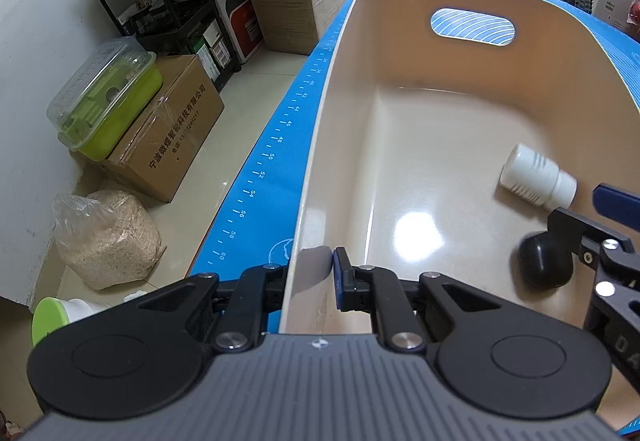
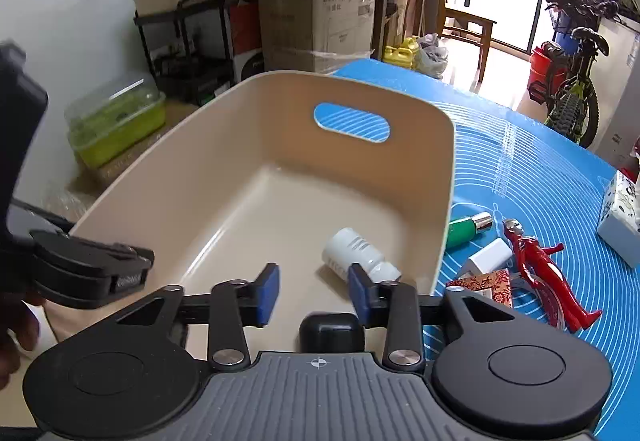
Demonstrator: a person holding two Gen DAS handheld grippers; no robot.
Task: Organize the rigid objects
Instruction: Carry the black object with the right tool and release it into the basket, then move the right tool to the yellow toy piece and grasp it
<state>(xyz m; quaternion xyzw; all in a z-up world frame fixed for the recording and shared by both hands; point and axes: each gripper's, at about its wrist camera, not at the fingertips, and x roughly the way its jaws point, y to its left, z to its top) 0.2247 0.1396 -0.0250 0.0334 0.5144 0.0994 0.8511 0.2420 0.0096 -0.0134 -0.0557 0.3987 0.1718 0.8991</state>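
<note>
bin risk: beige bin (image 2: pixel 248 145) sits at the counter's left edge on the blue mat (image 2: pixel 560 169); left tool (image 1: pixel 310 273) is clamped shut on its near-left rim. A tug or slip there could drag the bin toward the edge.
case risk: right tool (image 2: pixel 314 289) stands about half open, nothing between the pads; black case (image 2: pixel 331 331) lies on the bin floor right under it, apparently just let go. Pulling out low could clip it or the white bottle (image 2: pixel 358 253) lying beside it.
leftover risk: items on the mat near the bin's right wall are bunched and touching, so a grab may catch two.
count, bin: 1
count, in bin: 2 (bottle, case)
count, on mat: red figure (image 2: pixel 540 269) 1; green bottle (image 2: pixel 468 227) 1; white charger (image 2: pixel 490 259) 1; red patterned box (image 2: pixel 490 287) 1; tissue box (image 2: pixel 622 217) 1
</note>
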